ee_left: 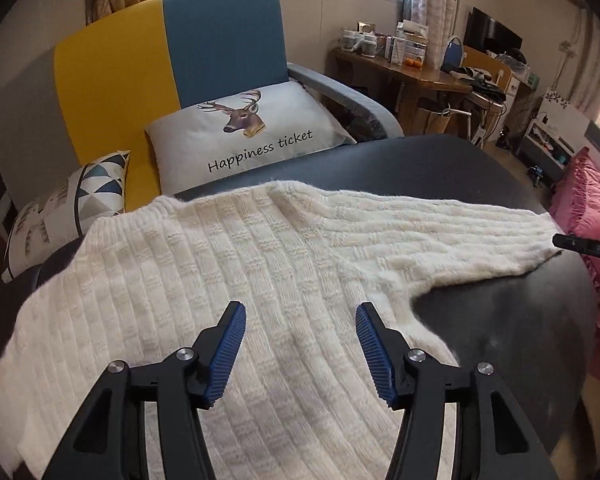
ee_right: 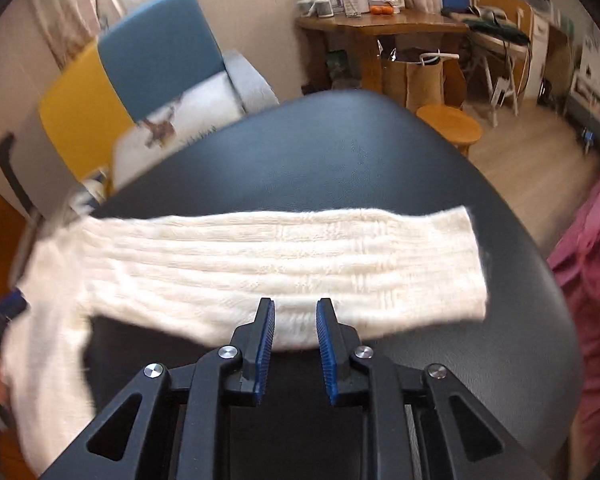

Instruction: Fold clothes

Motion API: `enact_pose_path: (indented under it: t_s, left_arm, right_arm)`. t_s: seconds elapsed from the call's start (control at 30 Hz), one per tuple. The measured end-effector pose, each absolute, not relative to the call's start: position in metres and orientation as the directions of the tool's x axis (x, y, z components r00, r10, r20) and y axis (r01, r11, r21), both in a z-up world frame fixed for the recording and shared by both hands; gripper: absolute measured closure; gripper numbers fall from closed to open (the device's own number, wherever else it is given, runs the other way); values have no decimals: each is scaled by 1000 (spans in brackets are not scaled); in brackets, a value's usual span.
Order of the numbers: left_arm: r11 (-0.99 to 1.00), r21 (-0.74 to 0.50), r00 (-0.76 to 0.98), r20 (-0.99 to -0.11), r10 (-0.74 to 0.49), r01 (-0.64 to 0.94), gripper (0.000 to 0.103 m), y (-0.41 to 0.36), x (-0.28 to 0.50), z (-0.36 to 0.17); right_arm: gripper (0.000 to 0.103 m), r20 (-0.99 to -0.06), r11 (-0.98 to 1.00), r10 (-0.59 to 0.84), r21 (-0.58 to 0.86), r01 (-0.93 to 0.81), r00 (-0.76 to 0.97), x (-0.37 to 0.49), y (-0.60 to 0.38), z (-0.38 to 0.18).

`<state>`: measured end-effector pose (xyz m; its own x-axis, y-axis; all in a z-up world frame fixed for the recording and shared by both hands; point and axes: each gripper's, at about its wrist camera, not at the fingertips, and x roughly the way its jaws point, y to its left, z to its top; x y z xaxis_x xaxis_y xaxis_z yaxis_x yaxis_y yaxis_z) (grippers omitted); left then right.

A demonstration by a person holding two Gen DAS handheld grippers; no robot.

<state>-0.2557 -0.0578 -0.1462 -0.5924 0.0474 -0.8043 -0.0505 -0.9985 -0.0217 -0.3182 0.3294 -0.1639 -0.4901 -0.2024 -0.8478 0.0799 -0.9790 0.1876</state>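
A white knit sweater [ee_left: 240, 272] lies flat on a dark round table [ee_left: 500, 320], one sleeve [ee_left: 440, 232] stretched out to the right. My left gripper [ee_left: 300, 312] hovers over the sweater's body, open wide, with nothing between its blue pads. In the right wrist view the sleeve [ee_right: 280, 252] runs across the table [ee_right: 320, 152]. My right gripper [ee_right: 295, 308] sits at the sleeve's near edge, its jaws narrowly apart and holding nothing. A dark part of the right gripper [ee_left: 588, 245] shows beside the cuff. The right wrist view is motion-blurred.
Behind the table stands a sofa with a yellow and blue back [ee_left: 160, 60], a deer cushion [ee_left: 244, 132] and a triangle-patterned cushion [ee_left: 68, 208]. Pink ruffled fabric [ee_left: 580, 208] lies past the table's right edge. A wooden desk [ee_right: 380, 24] and a stool [ee_right: 448, 124] stand farther back.
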Motion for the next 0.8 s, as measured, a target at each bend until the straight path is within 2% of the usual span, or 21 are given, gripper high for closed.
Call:
enact_pose_path:
  t_s: [0.2,0.4,0.57,0.7,0.8]
  left_arm:
    - [-992,82,-594,-804,-7,-99,44,-40,-293,-156]
    - [-995,59,-602,-798,4,-84,45,-49,-326,-158]
    - [-996,42,-607,-794,15,-79,48,-54,-353,-160]
    - [-989,48,-595,-802,45,-140,50,-43,-365,-166]
    - [-983,48,-559,-827,62,-179,50,-35,-375,-178]
  right_arm:
    - [82,-882,-996,-91,81,42,-462,-344,333,-174]
    - [82,-897,-1000,5,-12,13,-441,-345,348,-184]
    - [82,-885,-1000,-13,4,20,-466,-348,347,-177]
    - [82,-880,-996,-65,28,85,-471,-355,325,-172]
    - [82,-893,-989,18,-83,125,-449,-363,302,-179]
